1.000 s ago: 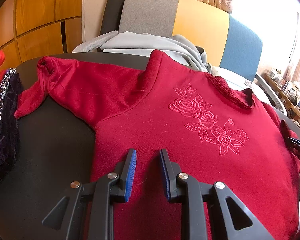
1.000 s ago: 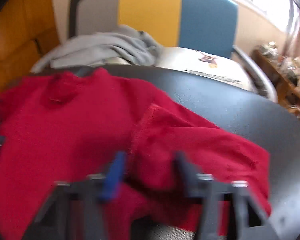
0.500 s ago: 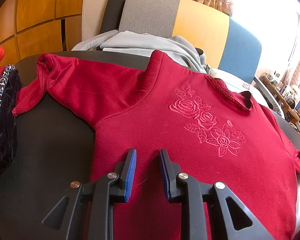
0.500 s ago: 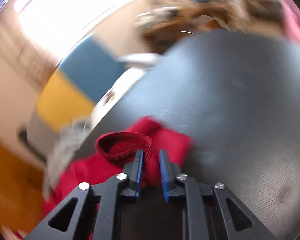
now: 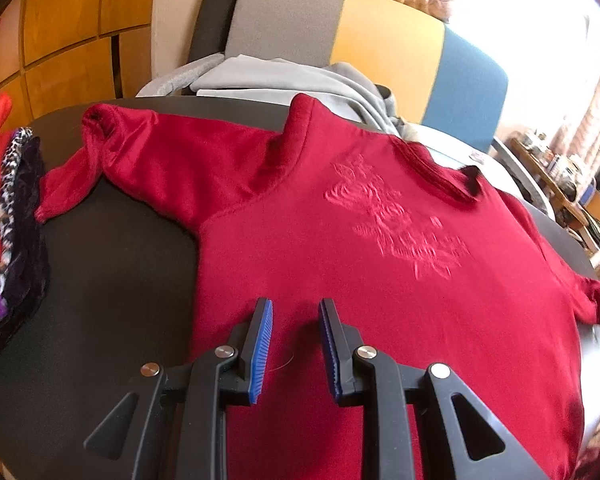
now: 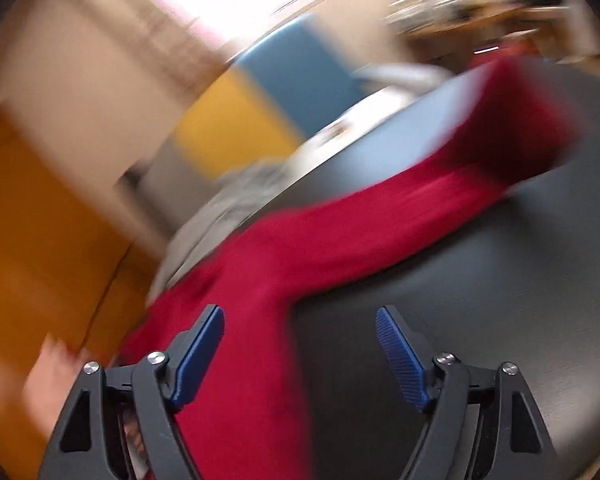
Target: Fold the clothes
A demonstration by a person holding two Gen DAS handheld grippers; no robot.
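A red sweater (image 5: 340, 240) with embroidered roses (image 5: 400, 232) lies flat, front up, on the black round table (image 5: 112, 280). Its left sleeve (image 5: 112, 152) reaches toward the table's far left. My left gripper (image 5: 296, 316) hovers over the sweater's lower body, its jaws a little apart and open with nothing between them. In the blurred right wrist view, my right gripper (image 6: 300, 320) has its jaws opening wide and empty. The sweater's other sleeve (image 6: 380, 232) stretches away from it across the table (image 6: 480, 280), cuff (image 6: 532, 120) at the far end.
A pile of folded clothes (image 5: 16, 208) sits at the table's left edge. Grey garments (image 5: 280, 76) lie on a grey, yellow and blue chair (image 5: 380, 28) behind the table. Cluttered shelves (image 5: 572, 184) stand at the right. A hand (image 6: 48, 380) shows beside my right gripper.
My right gripper held the sleeve cuff half a second ago; now it has let go, opened wide and drawn back, leaving the sleeve stretched out. The left gripper has hardly moved.
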